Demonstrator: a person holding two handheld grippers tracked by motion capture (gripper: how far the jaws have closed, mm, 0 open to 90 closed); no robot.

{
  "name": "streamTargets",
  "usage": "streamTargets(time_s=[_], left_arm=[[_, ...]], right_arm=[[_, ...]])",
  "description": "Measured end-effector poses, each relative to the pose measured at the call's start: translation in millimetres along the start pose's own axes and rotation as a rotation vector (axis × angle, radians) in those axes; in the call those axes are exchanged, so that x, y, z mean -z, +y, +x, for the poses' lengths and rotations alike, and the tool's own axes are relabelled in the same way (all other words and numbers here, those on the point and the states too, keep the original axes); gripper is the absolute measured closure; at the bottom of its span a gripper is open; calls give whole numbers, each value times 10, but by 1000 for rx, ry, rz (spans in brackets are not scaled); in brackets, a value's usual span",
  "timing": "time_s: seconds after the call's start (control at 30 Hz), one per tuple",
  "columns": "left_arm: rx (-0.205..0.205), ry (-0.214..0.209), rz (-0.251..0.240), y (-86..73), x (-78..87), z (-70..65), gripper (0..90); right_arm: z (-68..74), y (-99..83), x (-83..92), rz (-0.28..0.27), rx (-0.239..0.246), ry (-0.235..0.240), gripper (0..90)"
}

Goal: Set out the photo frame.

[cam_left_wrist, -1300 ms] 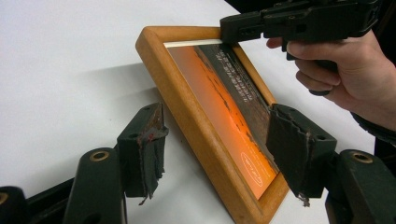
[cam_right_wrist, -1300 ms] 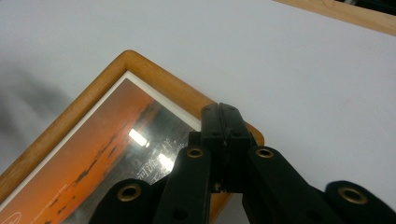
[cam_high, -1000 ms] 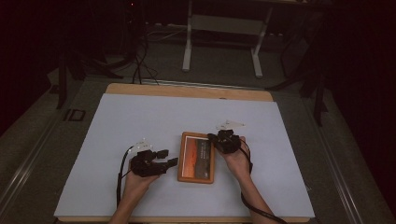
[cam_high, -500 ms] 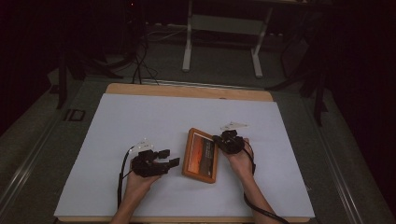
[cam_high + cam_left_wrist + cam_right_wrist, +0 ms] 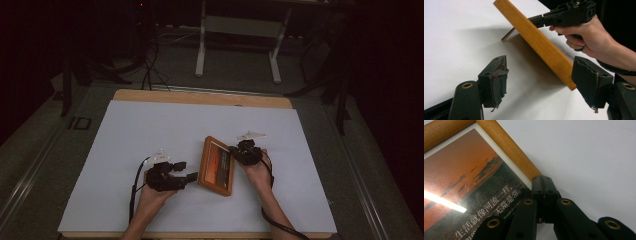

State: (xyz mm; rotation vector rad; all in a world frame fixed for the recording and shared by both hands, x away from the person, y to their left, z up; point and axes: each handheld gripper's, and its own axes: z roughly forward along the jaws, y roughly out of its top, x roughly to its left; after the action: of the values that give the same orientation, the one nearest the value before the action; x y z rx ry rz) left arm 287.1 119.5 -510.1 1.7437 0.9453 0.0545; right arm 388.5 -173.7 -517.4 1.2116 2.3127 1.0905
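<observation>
While the frame (image 5: 217,165) stands tilted on the white bench (image 5: 150,130), lifted along its right edge, it holds one thing behind its glass — a print of an orange sunset over dark water. Its wooden border runs all round the print, with a thin white mat between them. In the left gripper view the frame's lower edge rests on the bench, the raised side casts a shadow beneath it, and a thin strut (image 5: 507,34) pokes out from behind and reaches the bench.

The right gripper (image 5: 239,150) has its jaws closed tight on the frame's right edge near the upper corner; in the right gripper view they meet over the wood and the mat. The left gripper (image 5: 186,170) lies just left of the frame with its jaws wide apart — they have just been opening — and the frame's near corner sits close to the right one, with nothing pressed between them.

Round about, the bench top is bare white sheet, with a wooden strip along its far edge. Beyond it stand a pale metal stand (image 5: 239,35) and loose cables (image 5: 150,60) on a dark floor.

White Chinese characters run across the print's lower part in two lines, among them 生活就像河流一样 — the small line of Latin letters beneath is too blurred to read.
</observation>
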Motion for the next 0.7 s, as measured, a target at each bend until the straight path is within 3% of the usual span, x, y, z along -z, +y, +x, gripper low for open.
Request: streamTargets(time_s=[0.2,0.43,0.7], left_arm=[[10,-1,34,35,-131,-90,210],[12,5,94,33,-343,-176,199],[32,-1,116,25,-425,-178,284]], right_arm=[[1,0,-1,0,-1,0,900],[2,0,-1,1,3,-2,900],[2,-2,0,0,1,-1,900]])
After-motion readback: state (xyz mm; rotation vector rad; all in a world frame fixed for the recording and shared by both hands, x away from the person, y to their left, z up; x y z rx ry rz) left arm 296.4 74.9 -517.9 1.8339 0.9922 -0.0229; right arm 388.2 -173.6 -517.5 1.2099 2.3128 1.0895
